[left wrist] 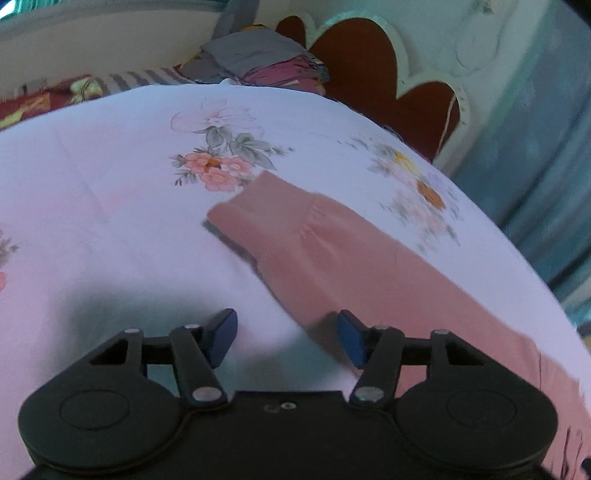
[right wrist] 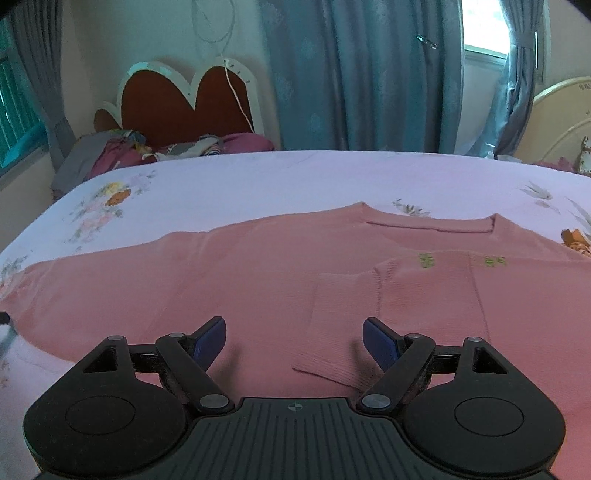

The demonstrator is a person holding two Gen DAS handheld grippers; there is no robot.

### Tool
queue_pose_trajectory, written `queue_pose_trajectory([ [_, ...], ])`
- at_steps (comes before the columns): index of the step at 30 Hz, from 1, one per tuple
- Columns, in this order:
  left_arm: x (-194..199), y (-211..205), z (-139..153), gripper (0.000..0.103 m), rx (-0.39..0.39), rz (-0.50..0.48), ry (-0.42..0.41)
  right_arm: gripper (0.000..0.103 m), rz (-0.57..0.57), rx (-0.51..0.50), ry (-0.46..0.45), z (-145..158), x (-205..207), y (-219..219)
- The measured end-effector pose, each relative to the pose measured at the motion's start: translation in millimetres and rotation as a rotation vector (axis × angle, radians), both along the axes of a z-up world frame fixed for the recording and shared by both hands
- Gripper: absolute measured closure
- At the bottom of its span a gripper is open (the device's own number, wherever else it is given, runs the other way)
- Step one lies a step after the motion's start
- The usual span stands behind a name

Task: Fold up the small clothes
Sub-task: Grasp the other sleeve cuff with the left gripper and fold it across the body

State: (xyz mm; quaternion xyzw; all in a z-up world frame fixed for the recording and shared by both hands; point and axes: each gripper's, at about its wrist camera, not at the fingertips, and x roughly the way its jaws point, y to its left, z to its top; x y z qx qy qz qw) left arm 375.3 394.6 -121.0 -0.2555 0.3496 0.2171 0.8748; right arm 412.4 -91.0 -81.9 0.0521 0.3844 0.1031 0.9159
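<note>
Pink sweater [right wrist: 258, 266] lies flat on the bed [right wrist: 295, 173]; its outstretched sleeve [left wrist: 332, 251] runs from frame centre to lower right, nearest the left gripper [left wrist: 288, 334], while the right gripper [right wrist: 293, 341] hovers over the body, both half-open, empty.

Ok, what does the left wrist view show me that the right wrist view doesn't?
Only the left wrist view: the outstretched sleeve's cuff end lying flat on the sheet, the left tongs open and empty above the sleeve's edge.

Only the right wrist view: the sweater's neckline, the other sleeve folded across the body, the window, the right tongs open and empty above that folded sleeve.

Both: the pink sweater, floral bedsheet, scalloped headboard, clothes pile, blue curtains.
</note>
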Motion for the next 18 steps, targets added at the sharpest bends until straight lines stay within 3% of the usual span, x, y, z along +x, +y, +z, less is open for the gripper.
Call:
queue_pose_trajectory([
  [4,15.5,11.0,-4.1,0.056,-0.016,0.006,-0.042,0.023,-0.021,-0.022,-0.005,-4.9,8.5,0.7],
  [6,21.9,16.3,-8.9,0.074,-0.025,0.024,-0.056,0.023,-0.04,-0.04,-0.008,-6.7,12.7,-3.8],
  [9,25.0,22.0,-13.4,0.092,-0.048,0.049,-0.077,0.023,-0.074,-0.051,-0.004,-11.1,19.2,-14.9],
  [16,25.4,5.1,2.1,0.098,0.001,0.008,-0.132,0.023,-0.09,-0.059,0.09,-39.3,31.5,-30.3],
  [18,26.4,-5.9,13.8,0.098,0.017,-0.029,-0.157,0.023,-0.061,-0.109,0.067,-42.6,29.4,-25.1],
])
